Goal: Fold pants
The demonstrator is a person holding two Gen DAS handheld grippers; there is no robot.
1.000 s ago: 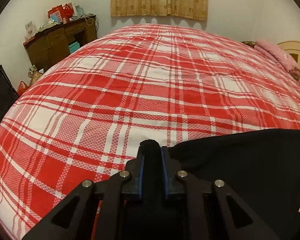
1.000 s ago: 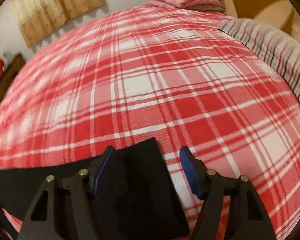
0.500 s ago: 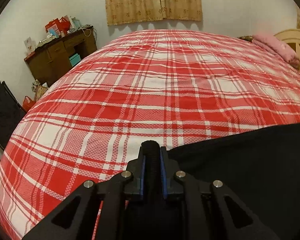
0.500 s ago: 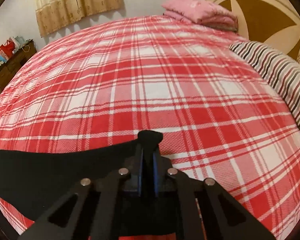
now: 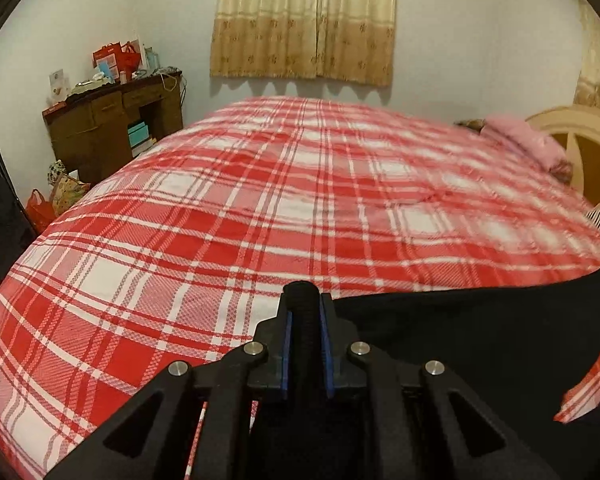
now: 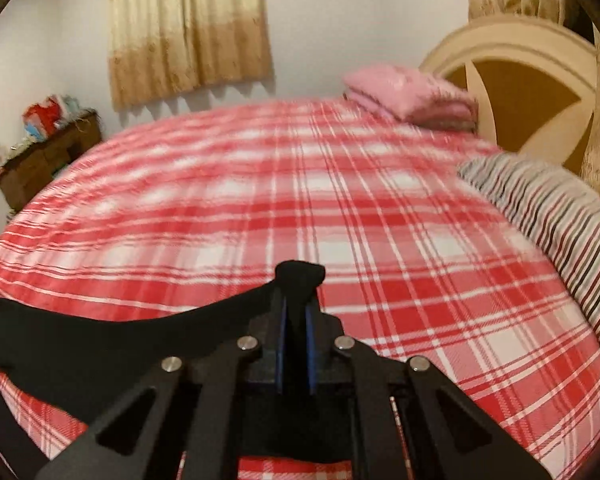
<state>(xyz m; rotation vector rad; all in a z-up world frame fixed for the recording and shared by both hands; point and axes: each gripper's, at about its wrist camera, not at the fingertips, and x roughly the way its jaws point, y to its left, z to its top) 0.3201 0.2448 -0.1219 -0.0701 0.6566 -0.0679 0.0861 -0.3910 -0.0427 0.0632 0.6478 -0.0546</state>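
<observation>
My left gripper [image 5: 304,320] has its jaws clenched on a bunched corner of the black, soft fabric pants [image 5: 500,336], and my right gripper [image 6: 296,320] pinches another corner of the same edge. The cloth hangs slack between them, just above the red-and-white plaid bed cover [image 5: 260,208]. I judge it light and limp; it sags rather than holds shape, so gripping at the corners and keeping the edge taut should make a clean fold.
</observation>
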